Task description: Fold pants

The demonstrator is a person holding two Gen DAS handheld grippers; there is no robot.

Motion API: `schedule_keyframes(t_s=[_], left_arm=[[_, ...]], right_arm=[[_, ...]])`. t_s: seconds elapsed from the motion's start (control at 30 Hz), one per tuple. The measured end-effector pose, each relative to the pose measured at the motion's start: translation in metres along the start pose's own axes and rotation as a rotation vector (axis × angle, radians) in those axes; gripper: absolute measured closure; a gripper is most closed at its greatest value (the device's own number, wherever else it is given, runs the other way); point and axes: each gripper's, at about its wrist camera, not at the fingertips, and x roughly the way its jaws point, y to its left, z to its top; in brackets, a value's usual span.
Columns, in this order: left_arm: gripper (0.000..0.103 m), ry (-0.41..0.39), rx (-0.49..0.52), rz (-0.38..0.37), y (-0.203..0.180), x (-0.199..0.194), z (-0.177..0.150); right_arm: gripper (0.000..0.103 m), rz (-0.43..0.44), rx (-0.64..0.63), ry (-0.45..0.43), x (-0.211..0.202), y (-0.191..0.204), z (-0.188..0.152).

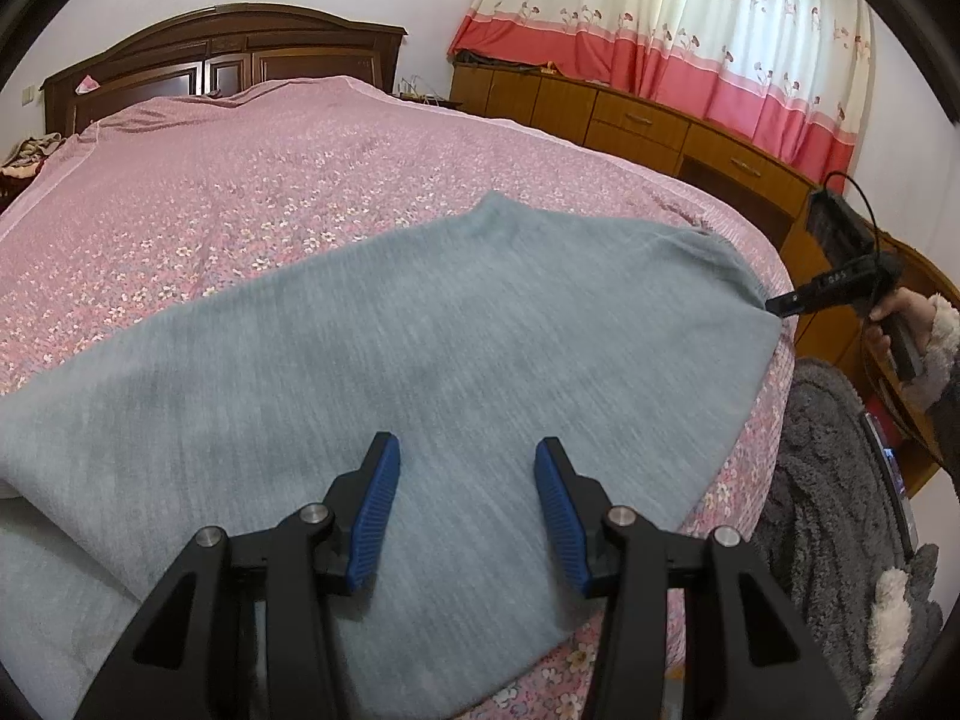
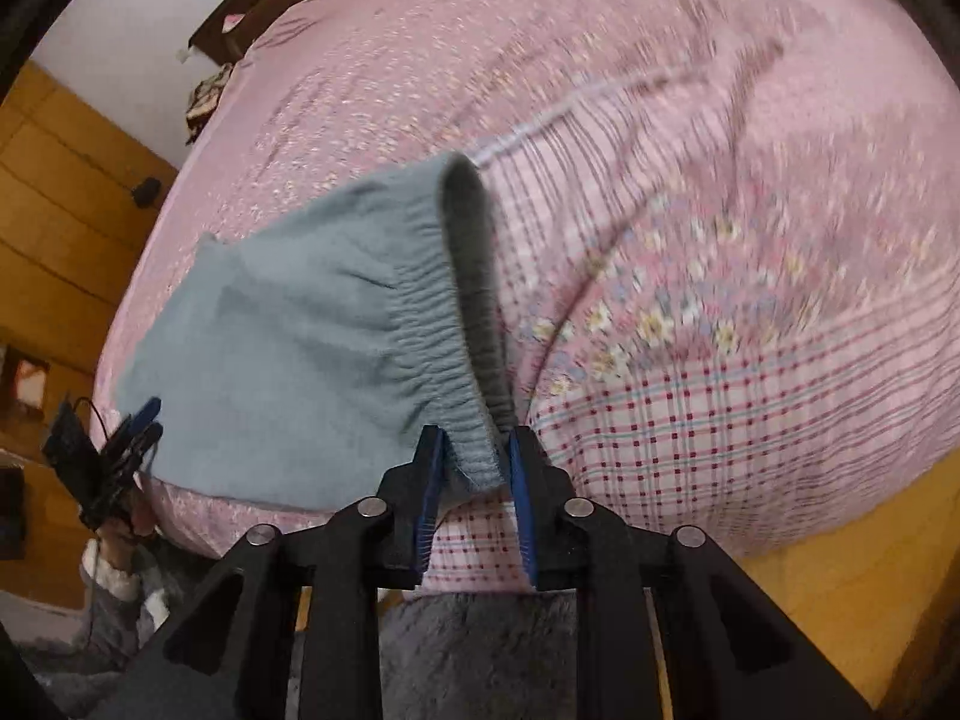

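Grey-blue pants [image 1: 420,360] lie spread flat on the pink flowered bedspread [image 1: 240,192]. My left gripper [image 1: 468,468] hovers just above the cloth near the bed's front edge, its blue pads [image 1: 378,492] wide apart with nothing pinched between them. In the right wrist view it shows small at the pants' far corner [image 2: 141,423]. My right gripper [image 2: 474,462] is shut on the corner of the gathered elastic waistband [image 2: 432,330], which stands slightly raised and open. From the left wrist view the right gripper [image 1: 774,305] meets the pants' right corner, where the cloth puckers toward it.
A wooden headboard [image 1: 228,54] stands at the far end of the bed. Low wooden cabinets [image 1: 636,120] and a red-and-cream curtain [image 1: 690,30] run along the right. The person's fuzzy grey sleeve [image 1: 840,510] is at the bed's edge. The checked side of the bedspread [image 2: 720,420] hangs over a wooden floor [image 2: 810,600].
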Motion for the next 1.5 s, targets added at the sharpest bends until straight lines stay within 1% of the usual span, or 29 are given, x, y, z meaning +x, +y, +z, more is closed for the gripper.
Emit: schedule_keyframes(t_s=[0.07,0.17,0.2,0.33,0.37,0.4,0.43,0.47,0.53,0.63,0.73,0.83,0.93,1.03,1.2,1.27,1.3,1.33,1.37,1.4,1.43,1.5], left_arm=[[0.053,0.002,0.012,0.011,-0.002,-0.001,-0.001],[0.053,0.004,0.014,0.016,-0.002,-0.001,-0.002],[0.053,0.005,0.011,0.018,-0.002,-0.001,-0.001],[0.053,0.01,0.003,0.031,-0.008,-0.003,0.001],[0.053,0.011,0.007,0.006,-0.013,-0.004,0.002],[0.052,0.016,0.016,-0.025,-0.018,-0.004,0.004],[0.052,0.027,0.043,-0.056,-0.03,-0.004,0.006],[0.052,0.033,0.078,-0.068,-0.043,-0.002,0.009],[0.046,0.036,0.154,-0.086,-0.073,0.004,0.014],[0.041,0.026,0.276,-0.096,-0.121,0.021,0.022],[0.041,0.024,0.393,-0.059,-0.163,0.046,0.023],[0.041,0.012,0.523,-0.006,-0.198,0.067,0.019],[0.042,0.005,0.619,0.012,-0.22,0.078,0.013],[0.042,-0.028,0.666,0.038,-0.236,0.086,0.011],[0.042,-0.103,0.642,0.078,-0.246,0.095,0.016],[0.044,-0.122,0.632,0.092,-0.247,0.096,0.018],[0.049,-0.125,0.635,0.096,-0.251,0.097,0.018],[0.059,-0.12,0.645,0.09,-0.256,0.099,0.016],[0.064,-0.114,0.653,0.084,-0.26,0.101,0.015],[0.072,-0.111,0.665,0.084,-0.264,0.103,0.013],[0.076,-0.112,0.676,0.094,-0.269,0.107,0.012],[0.077,-0.124,0.697,0.118,-0.275,0.11,0.009]], right_arm=[[0.078,0.009,-0.012,-0.007,-0.001,-0.001,-0.002],[0.073,-0.008,-0.051,-0.008,-0.004,0.002,-0.005],[0.073,-0.011,-0.057,-0.006,-0.005,0.002,-0.006],[0.072,0.011,-0.044,-0.017,-0.011,0.0,-0.009],[0.069,0.021,-0.029,-0.021,-0.011,-0.001,-0.011],[0.068,0.03,-0.019,-0.022,-0.011,-0.003,-0.012],[0.068,0.041,-0.012,-0.023,-0.011,-0.005,-0.012],[0.068,0.053,-0.007,-0.026,-0.01,-0.006,-0.013],[0.068,0.074,-0.001,-0.033,-0.01,-0.007,-0.015],[0.068,0.106,0.012,-0.055,-0.011,-0.006,-0.018],[0.068,0.116,0.017,-0.07,-0.01,-0.001,-0.022],[0.069,0.136,0.057,-0.098,-0.009,-0.001,-0.023],[0.073,0.156,0.076,-0.121,-0.011,-0.002,-0.024],[0.074,0.163,0.077,-0.125,-0.01,-0.003,-0.024],[0.074,0.177,0.087,-0.127,-0.01,-0.014,-0.028],[0.074,0.182,0.09,-0.127,-0.011,-0.017,-0.032],[0.074,0.188,0.093,-0.127,-0.012,-0.02,-0.034],[0.074,0.19,0.096,-0.128,-0.011,-0.023,-0.036],[0.074,0.192,0.098,-0.131,-0.012,-0.025,-0.037],[0.074,0.194,0.099,-0.133,-0.013,-0.027,-0.038],[0.074,0.197,0.1,-0.135,-0.013,-0.029,-0.04],[0.074,0.201,0.104,-0.137,-0.014,-0.032,-0.043]])
